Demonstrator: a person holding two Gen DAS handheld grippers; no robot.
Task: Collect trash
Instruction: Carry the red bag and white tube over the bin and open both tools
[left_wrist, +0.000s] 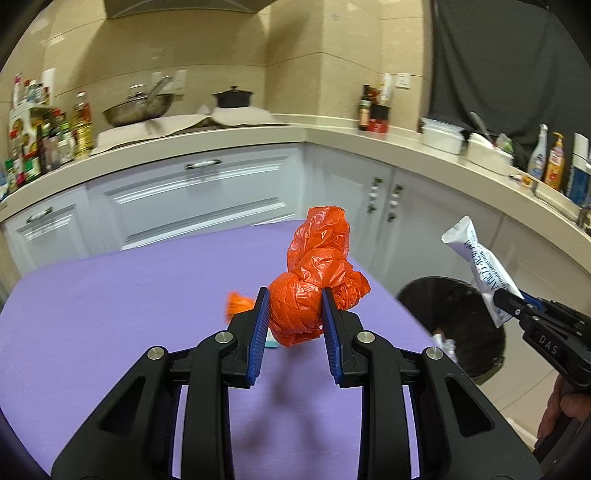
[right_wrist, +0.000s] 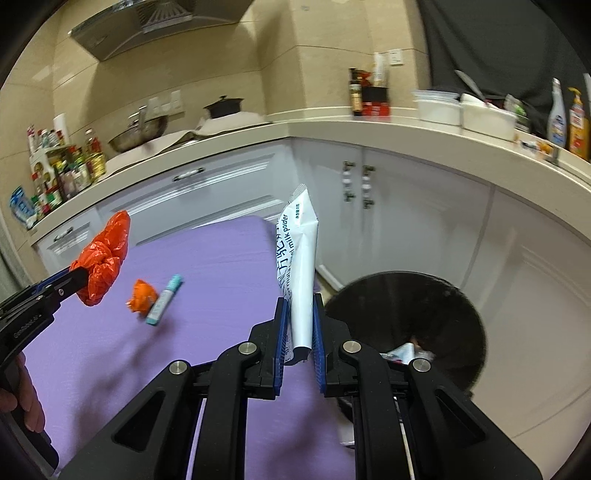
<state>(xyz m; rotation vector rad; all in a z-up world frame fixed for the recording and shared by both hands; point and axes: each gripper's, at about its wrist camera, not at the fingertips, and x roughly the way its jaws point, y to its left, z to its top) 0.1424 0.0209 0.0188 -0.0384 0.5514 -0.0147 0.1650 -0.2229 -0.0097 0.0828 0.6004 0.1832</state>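
My left gripper (left_wrist: 294, 302) is shut on a crumpled orange plastic bag (left_wrist: 317, 273), held above the purple table (left_wrist: 129, 295). In the right wrist view that same bag (right_wrist: 103, 258) hangs at the far left in the left gripper (right_wrist: 79, 282). My right gripper (right_wrist: 300, 314) is shut on a white milk powder sachet (right_wrist: 299, 266) that stands upright between the blue pads, near the table's right edge. The sachet (left_wrist: 480, 266) also shows at the right of the left wrist view. A black trash bin (right_wrist: 406, 325) stands on the floor right of the table, with some wrappers inside.
A small orange scrap (right_wrist: 140, 295) and a teal-capped tube (right_wrist: 164, 299) lie on the purple table (right_wrist: 203, 266). White cabinets (right_wrist: 388, 195) and a beige counter (right_wrist: 369, 133) with bottles, pots and white containers wrap around behind. A person's hand (right_wrist: 22, 398) shows at the left edge.
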